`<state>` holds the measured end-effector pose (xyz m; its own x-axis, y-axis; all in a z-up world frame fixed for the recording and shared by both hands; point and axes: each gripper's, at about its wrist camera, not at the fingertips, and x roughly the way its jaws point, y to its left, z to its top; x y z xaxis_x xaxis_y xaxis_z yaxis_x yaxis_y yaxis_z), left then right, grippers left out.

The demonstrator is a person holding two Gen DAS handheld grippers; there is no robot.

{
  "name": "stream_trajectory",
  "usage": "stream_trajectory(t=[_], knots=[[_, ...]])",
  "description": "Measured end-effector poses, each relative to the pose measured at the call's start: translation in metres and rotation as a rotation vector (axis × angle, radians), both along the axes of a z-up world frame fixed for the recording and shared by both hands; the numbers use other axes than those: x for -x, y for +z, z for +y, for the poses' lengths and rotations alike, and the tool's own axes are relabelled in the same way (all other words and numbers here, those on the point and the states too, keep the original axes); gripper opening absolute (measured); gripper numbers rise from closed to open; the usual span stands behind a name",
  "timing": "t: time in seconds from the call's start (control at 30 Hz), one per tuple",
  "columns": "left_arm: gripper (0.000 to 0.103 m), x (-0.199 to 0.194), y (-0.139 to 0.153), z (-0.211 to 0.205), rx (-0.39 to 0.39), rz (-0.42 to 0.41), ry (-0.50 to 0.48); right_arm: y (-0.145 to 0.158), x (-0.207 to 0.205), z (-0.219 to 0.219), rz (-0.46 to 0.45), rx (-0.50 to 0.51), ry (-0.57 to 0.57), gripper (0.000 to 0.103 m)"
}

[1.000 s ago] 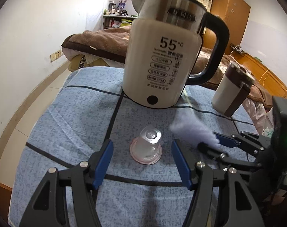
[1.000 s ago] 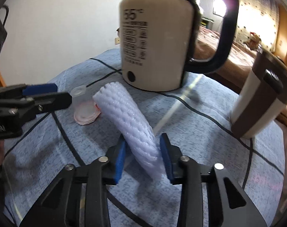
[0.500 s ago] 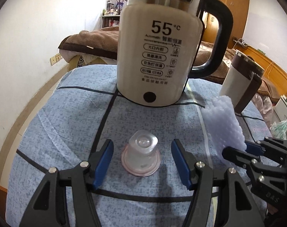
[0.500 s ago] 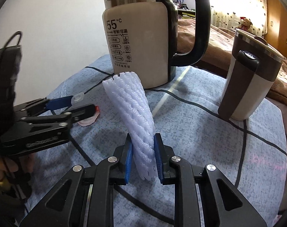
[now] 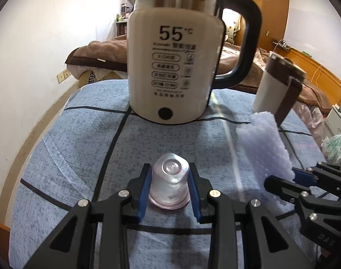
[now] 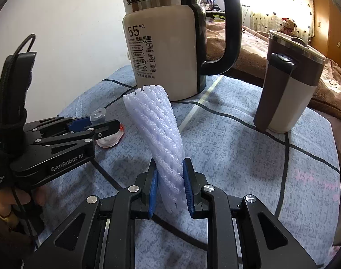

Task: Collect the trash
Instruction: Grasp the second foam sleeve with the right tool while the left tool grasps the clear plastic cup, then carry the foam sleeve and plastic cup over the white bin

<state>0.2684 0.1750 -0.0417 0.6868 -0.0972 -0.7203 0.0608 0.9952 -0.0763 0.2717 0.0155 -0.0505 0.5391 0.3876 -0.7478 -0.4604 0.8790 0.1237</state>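
Left wrist view: left gripper [image 5: 170, 188] is clamped on the small clear plastic cup [image 5: 171, 185], blue pads pressing its sides; the cup is upside down, pinkish rim against the blue tablecloth [image 5: 69, 152], directly in front of the kettle [image 5: 173, 67] and well apart from it. To the right of the cup, the white foam net sleeve [image 5: 265, 148] stands up at a tilt, its lower end pinched in the right gripper [image 5: 291, 179], which enters from the right edge. The sleeve sits to the front-right of the kettle, in front of the brown-and-white travel mug [image 5: 277, 89], which is right of the kettle. Right wrist view: right gripper [image 6: 170, 187] is closed on the foam net sleeve [image 6: 158, 139], the blue pads squeezing it narrow near its lower end; the rest of the sleeve fans out upward and away, top leaning toward the kettle [image 6: 168, 56] base without clearly touching it. Left gripper [image 6: 105, 123] comes in from the left, front-left of the kettle, fingers closed around the cup [image 6: 99, 114]; only the cup's clear bottom and a bit of its red-edged rim show past the near finger. A hand [image 6: 20, 199] holds that gripper's handle at the lower left. Travel mug [image 6: 287, 85] stands right of the kettle, clear of both grippers.
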Motion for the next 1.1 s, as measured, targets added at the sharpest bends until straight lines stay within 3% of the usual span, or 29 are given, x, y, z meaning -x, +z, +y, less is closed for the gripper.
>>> stream_trajectory(t=[0.57, 1.1], knots=[[0.033, 0.054, 0.034, -0.047, -0.006, -0.049, -0.079, 0.023, 0.045, -0.037, -0.019, -0.015, -0.074, 0.022], [0.033, 0.099, 0.053, -0.123, 0.004, -0.093, -0.184, 0.047, 0.1, -0.115, -0.064, -0.019, -0.21, 0.022]])
